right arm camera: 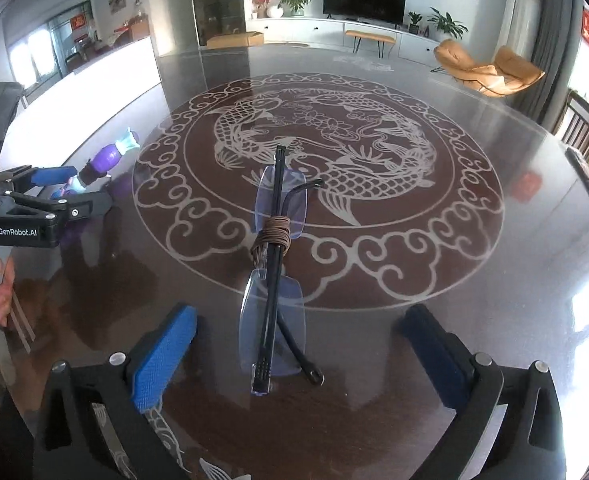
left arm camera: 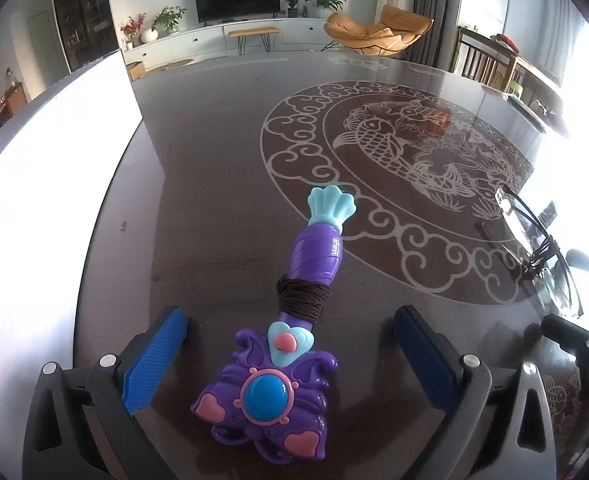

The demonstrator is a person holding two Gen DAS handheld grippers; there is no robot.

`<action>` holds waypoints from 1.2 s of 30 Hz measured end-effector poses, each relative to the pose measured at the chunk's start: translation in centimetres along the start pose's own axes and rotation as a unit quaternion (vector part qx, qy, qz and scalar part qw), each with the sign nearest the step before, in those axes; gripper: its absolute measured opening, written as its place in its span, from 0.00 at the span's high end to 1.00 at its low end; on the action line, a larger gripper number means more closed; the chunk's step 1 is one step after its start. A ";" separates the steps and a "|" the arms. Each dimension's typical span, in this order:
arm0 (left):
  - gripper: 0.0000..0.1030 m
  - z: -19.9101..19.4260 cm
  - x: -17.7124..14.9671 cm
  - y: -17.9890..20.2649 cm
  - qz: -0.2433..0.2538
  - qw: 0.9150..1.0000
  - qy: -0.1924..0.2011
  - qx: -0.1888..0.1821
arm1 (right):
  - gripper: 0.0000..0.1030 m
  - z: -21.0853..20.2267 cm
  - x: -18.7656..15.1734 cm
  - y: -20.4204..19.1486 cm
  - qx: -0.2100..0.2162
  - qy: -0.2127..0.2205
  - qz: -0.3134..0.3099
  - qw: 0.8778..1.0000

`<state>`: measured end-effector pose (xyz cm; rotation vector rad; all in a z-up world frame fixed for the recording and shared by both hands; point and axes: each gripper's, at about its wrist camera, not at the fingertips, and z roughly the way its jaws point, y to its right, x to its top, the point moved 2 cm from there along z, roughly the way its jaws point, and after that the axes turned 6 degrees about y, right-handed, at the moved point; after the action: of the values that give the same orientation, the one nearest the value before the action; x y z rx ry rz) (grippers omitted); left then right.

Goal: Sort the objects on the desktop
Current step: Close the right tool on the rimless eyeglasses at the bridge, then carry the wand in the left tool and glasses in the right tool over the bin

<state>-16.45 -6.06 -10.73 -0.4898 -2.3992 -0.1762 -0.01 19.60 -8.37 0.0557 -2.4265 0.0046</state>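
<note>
A purple toy wand with a teal shell tip and a dark cord wound round its handle lies on the dark table. My left gripper is open, its blue pads either side of the wand's head, not touching. Folded rimless glasses bound with brown cord lie on the table between the open fingers of my right gripper. The glasses also show in the left wrist view at the right edge. The left gripper and the wand show at the left of the right wrist view.
The table carries a large round fish pattern. A white panel stands along the table's left side. Chairs stand at the far right. A living room with a TV lies beyond.
</note>
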 end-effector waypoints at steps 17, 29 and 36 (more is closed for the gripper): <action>0.00 0.0 -0.1 0.0 0.000 1.000 0.000 0.000 | 0.00 0.1 -0.1 0.0 -0.001 -0.001 0.000 1.000; 0.00 0.6 1.6 0.2 0.080 0.990 -0.097 -0.056 | 0.05 2.5 5.2 -0.1 0.053 -0.156 -0.019 0.986; 0.36 0.5 2.8 -0.5 0.085 0.992 -0.077 -0.060 | 0.38 3.9 5.9 -0.8 0.018 -0.198 -0.031 0.980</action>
<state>-18.90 -5.52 -9.31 -0.7862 -2.4908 -0.2136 -6.97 18.46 -7.40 0.1630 -2.8220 0.0087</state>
